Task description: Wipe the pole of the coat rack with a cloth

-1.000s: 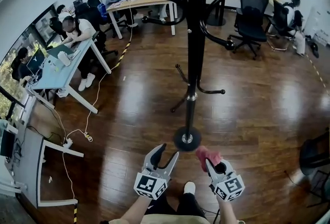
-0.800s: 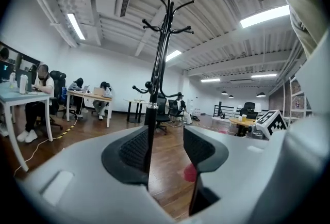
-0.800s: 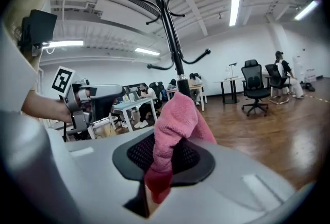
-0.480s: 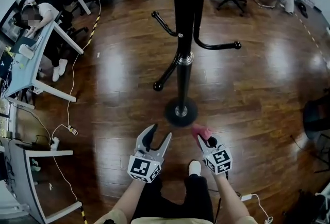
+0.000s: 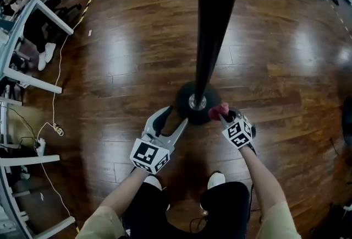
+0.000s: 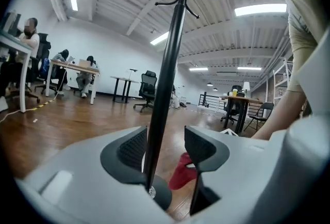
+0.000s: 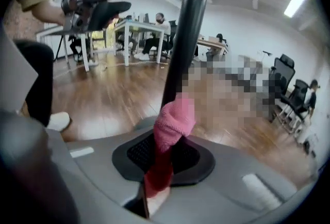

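Landmark: the black metal pole [image 5: 212, 39] of the coat rack, standing on its round black base [image 5: 184, 104] on the brown wooden floor [image 5: 126, 56].

Right gripper [image 5: 223, 115]: jaws clamped together on a small pink terry cloth [image 5: 218, 112]. A bunched wad sticks out past the tips, at the foot of the pole just above the base. No view settles whether the cloth touches the pole.

Left gripper [image 5: 174, 120]: jaws apart, holding nothing. In the left gripper view the pole's lowest stretch rises between them, not pinched.

Handling (judgement):
- The cloth is soft, light and limp, so only the protruding wad will wipe. It needs firm pressure against the pole.
- The pole is stiff, smooth and likely slick.
- The rack is tall on a narrow base, so a sideways push may rock it. The open left jaws could close low on the pole to steady it.
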Action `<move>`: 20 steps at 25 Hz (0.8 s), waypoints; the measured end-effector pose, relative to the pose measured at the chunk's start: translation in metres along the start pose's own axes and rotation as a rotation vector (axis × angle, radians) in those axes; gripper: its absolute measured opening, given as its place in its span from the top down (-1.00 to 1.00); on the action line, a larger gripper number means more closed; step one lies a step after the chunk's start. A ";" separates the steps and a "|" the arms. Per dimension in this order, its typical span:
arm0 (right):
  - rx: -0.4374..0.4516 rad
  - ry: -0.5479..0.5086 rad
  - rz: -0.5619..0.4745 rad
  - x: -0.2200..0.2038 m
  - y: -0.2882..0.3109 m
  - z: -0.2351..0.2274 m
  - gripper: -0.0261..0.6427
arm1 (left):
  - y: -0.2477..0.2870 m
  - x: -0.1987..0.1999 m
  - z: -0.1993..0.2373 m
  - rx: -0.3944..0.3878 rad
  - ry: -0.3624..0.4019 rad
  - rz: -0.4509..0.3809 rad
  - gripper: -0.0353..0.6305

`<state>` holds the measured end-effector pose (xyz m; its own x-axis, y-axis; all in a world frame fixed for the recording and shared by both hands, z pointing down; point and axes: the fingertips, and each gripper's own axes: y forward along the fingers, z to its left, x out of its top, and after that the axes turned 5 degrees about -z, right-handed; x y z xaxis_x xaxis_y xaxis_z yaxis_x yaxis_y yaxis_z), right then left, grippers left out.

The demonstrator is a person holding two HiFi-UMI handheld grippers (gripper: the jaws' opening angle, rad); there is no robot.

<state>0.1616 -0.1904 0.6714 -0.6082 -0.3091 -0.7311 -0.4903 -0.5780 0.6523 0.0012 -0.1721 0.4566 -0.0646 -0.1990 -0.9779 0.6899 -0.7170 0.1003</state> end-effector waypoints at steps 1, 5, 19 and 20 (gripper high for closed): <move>-0.018 -0.060 0.042 -0.020 0.025 -0.012 0.77 | 0.008 -0.023 0.006 -0.020 -0.014 0.010 0.28; -0.081 -0.403 0.178 -0.079 0.120 -0.055 0.76 | 0.026 -0.106 0.029 -0.070 -0.030 0.033 0.28; 0.203 -0.888 0.394 -0.211 0.230 0.003 0.80 | 0.019 -0.236 0.030 -0.289 -0.001 0.145 0.31; 0.239 -0.926 0.432 -0.211 0.230 0.003 0.80 | 0.018 -0.236 0.029 -0.300 0.003 0.136 0.31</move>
<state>0.1749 -0.2555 0.9759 -0.9514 0.3032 -0.0538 -0.1669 -0.3608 0.9176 0.0081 -0.1574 0.6946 0.0447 -0.2767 -0.9599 0.8738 -0.4550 0.1719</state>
